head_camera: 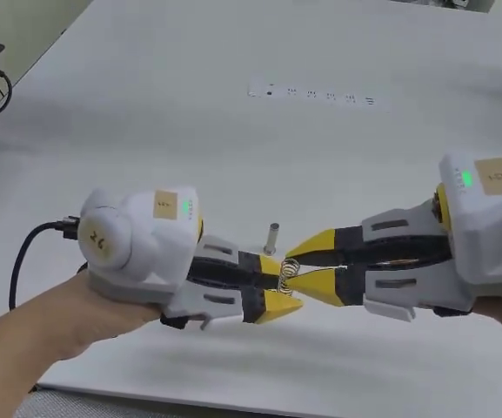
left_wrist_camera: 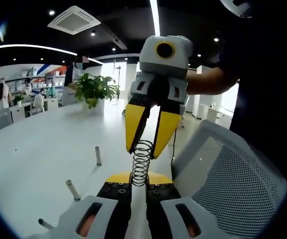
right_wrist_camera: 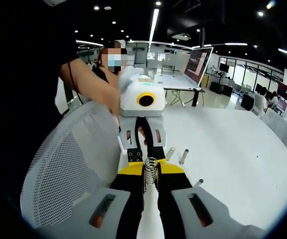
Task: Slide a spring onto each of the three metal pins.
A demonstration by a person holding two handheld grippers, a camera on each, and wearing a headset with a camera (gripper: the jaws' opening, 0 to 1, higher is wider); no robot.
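**Spring gripped from both sides, close to the pins**

The small coiled steel spring [head_camera: 290,270] is held in the air between the two grippers. It sits just above the white worktop [head_camera: 381,165] and near a short upright grey metal pin [head_camera: 273,237].

The right gripper [head_camera: 292,266] points in from the right, its yellow-tipped jaws clamped across the coils. In the right gripper view the spring sits squeezed between those tips.

The left gripper [head_camera: 278,283] faces it head-on. In the left gripper view its jaws are together, leaving only a thin slit, and the spring rises out of their tips. They seem to pinch the end coil, though the yellow tips hide the contact itself.

That view also shows the three pins [left_wrist_camera: 98,155] standing apart on the worktop, and all look bare.

The spring looks very light, with smooth, slippery wire, and it should give easily along its length. Squeezed hard across the coils, it may bend or shoot out sideways. A gentle hold near one end by a single gripper would likely suit best. That would leave the other end open, with the spring in line with a pin.
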